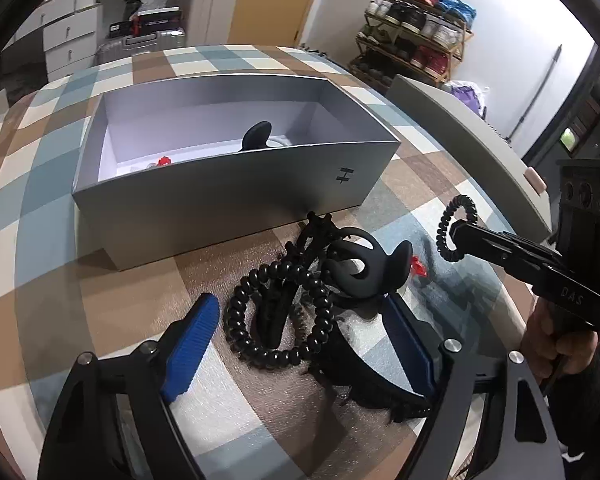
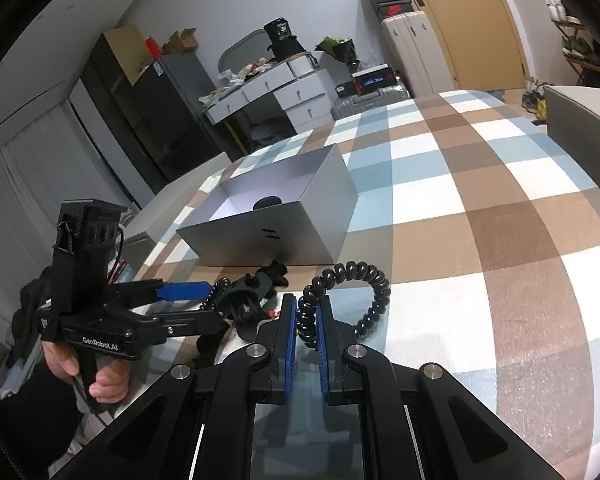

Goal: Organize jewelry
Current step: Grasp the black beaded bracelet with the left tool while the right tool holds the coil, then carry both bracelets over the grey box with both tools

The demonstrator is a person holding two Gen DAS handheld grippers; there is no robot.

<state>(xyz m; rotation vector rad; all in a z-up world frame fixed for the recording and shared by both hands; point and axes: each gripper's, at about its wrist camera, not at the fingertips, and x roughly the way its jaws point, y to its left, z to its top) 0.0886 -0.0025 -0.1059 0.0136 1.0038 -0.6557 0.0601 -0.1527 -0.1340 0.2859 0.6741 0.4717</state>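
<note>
The right gripper (image 2: pixel 306 320) pinches a black spiral hair tie (image 2: pixel 350 284) — lifted beside the silver box (image 1: pixel 228 196). The left gripper (image 1: pixel 300 320) gapes wide around the black accessory pile (image 1: pixel 300 300).

On your table (image 1: pixel 40 240): open box (image 1: pixel 236 184) far, hair clip (image 1: pixel 256 134) inside; near it the accessory pile (image 1: pixel 300 304); your right gripper (image 2: pixel 306 320) lifts a coil tie (image 2: pixel 352 292) to the pile's right.

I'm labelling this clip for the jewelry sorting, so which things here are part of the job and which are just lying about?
Part of the job:
- grey box, open, some pieces already inside
- black spiral hair tie, pinched in the right gripper
- pile of black hair ties and claw clips in front of the left gripper

Just lying about:
- shoe rack
- suitcases
- white drawer desk
</note>
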